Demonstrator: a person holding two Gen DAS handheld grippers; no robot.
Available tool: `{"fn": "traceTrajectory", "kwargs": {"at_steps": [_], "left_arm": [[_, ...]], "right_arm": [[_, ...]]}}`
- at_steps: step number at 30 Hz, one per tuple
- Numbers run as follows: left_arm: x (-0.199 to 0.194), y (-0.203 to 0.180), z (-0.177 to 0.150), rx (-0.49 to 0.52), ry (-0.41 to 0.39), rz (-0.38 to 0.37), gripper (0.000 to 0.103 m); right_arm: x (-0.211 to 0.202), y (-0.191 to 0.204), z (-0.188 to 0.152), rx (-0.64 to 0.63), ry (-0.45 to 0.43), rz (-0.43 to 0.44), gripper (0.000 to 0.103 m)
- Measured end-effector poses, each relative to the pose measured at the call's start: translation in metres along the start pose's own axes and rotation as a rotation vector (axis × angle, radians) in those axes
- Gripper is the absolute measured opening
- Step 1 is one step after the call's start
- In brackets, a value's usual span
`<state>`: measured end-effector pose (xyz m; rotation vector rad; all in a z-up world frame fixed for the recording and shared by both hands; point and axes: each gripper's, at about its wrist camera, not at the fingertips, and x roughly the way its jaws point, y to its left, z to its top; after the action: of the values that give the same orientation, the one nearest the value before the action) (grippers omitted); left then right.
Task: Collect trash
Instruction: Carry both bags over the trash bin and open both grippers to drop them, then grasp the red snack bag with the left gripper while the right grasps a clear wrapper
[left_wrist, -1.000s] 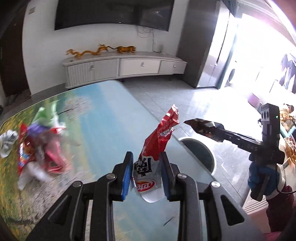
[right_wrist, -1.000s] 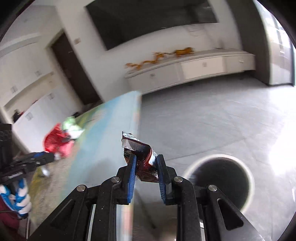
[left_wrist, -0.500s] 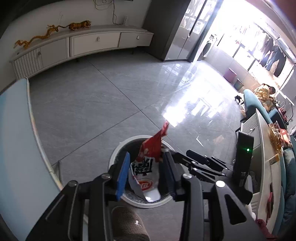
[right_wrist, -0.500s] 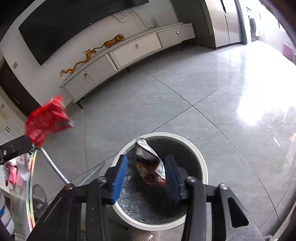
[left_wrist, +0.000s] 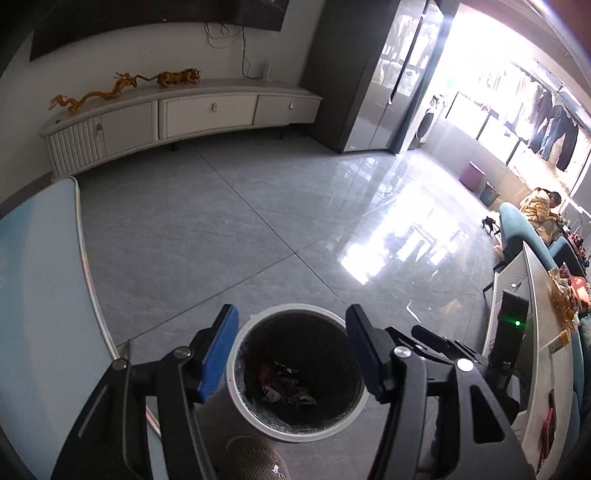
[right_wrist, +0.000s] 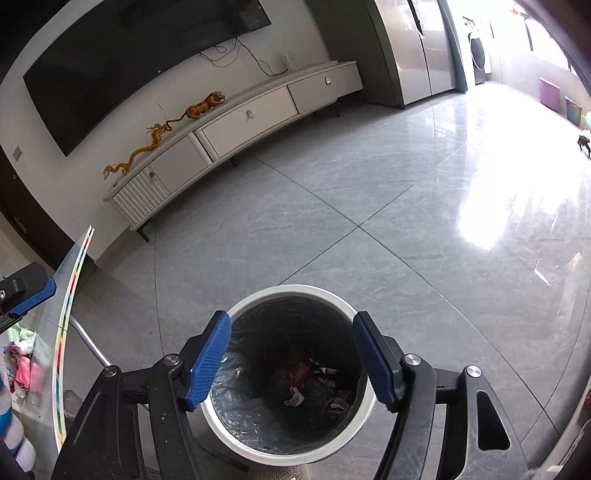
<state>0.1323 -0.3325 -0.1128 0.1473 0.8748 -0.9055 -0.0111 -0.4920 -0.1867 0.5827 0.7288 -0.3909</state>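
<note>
A round white-rimmed trash bin (left_wrist: 258, 421) with a dark liner stands on the grey floor beside the table. Crumpled wrappers (left_wrist: 284, 384) lie at its bottom, also seen in the right wrist view (right_wrist: 310, 384). My left gripper (left_wrist: 291, 354) is open and empty, hovering above the bin mouth. My right gripper (right_wrist: 293, 358) is open and empty too, above the same bin (right_wrist: 229, 435). The right gripper's body (left_wrist: 443, 343) shows at the right of the left wrist view. A left fingertip (right_wrist: 33, 295) shows at the left edge of the right wrist view.
The table edge (left_wrist: 85, 266) runs along the left, with more wrappers (right_wrist: 22, 365) on it at the far left. A white TV cabinet (left_wrist: 177, 118) stands against the back wall. A white counter (left_wrist: 543, 354) lies at the right.
Both grippers have opened over the bin. The red-and-white wrapper from the left and the dark wrapper from the right have dropped in.
</note>
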Motion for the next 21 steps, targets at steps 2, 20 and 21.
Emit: {"fn": "traceTrajectory", "kwargs": {"at_steps": [2, 20, 21], "left_arm": [[-0.017, 0.003, 0.002, -0.007, -0.046, 0.017, 0.059], [-0.188, 0.099, -0.022, -0.1, -0.293, 0.223, 0.059], [-0.197, 0.11, -0.027, -0.113, -0.303, 0.24, 0.059]], "right_arm": [[-0.014, 0.006, 0.006, -0.008, -0.042, -0.006, 0.076], [-0.131, 0.138, 0.042, -0.183, -0.352, 0.171, 0.103], [-0.135, 0.149, 0.042, -0.201, -0.357, 0.191, 0.103]]}}
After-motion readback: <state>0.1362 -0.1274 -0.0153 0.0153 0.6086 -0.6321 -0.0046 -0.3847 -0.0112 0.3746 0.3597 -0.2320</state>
